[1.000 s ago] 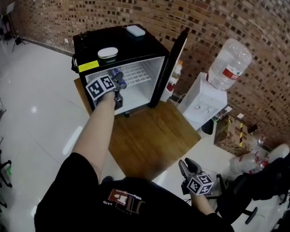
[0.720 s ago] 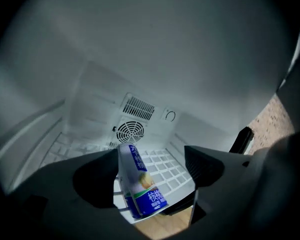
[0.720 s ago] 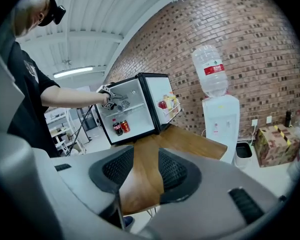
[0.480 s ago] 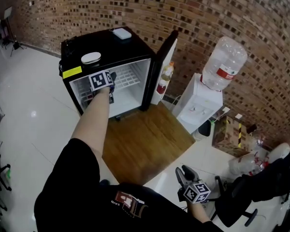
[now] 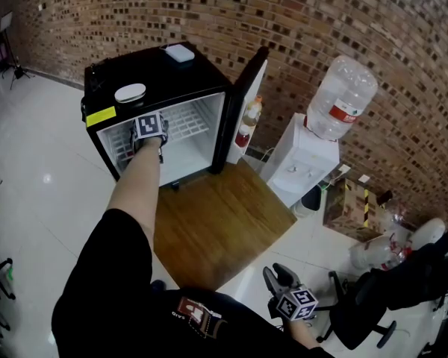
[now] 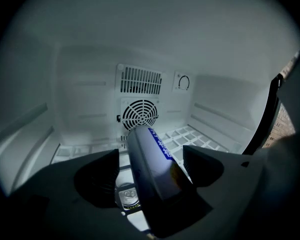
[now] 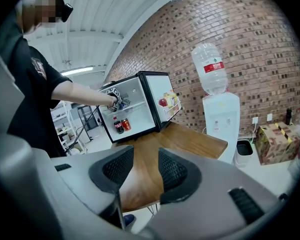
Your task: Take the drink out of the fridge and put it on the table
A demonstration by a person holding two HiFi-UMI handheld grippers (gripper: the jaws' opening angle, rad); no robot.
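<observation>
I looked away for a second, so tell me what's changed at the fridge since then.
The left hand-held gripper moved from the front edge of the fridge deeper inside. A blue can is between its jaws, which stand apart; whether they grip it can't be told. Unchanged: the door is open, and the right hand-held gripper is low at the person's side, jaws apart and empty.

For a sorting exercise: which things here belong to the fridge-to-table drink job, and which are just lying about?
Job: blue can in the left gripper, fridge, wooden table.
Lying about: water dispenser, cardboard box, round white object atop fridge.
</observation>
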